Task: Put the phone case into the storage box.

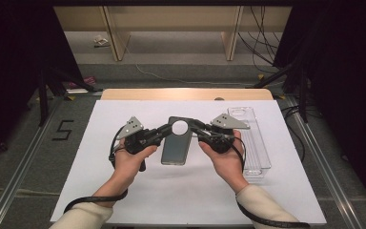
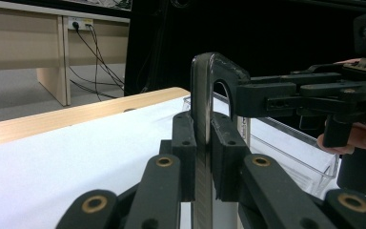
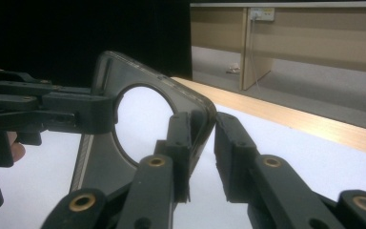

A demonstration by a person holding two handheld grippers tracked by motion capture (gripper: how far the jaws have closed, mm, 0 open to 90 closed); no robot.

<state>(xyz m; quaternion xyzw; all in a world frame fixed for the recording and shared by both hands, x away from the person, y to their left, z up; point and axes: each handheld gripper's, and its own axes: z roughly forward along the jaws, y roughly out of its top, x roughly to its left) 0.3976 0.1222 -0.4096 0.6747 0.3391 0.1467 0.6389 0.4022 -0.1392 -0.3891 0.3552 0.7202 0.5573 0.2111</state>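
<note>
Got the phone case (image 1: 176, 140) up off the white surface (image 1: 124, 191) mid-table, left gripper (image 1: 164, 129) clamped tight on its far left edge. Right gripper (image 1: 194, 126) straddles the far right corner, jaws not pinching yet from what I can see. The clear tray (image 1: 259, 157) on the right is empty, so I guess the drop-off is left.

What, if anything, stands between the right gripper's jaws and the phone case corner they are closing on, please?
Nothing visible does. The right gripper straddles the upper corner of the phone case, with a gap at one pad. The left gripper clamps the opposite edge.
</note>
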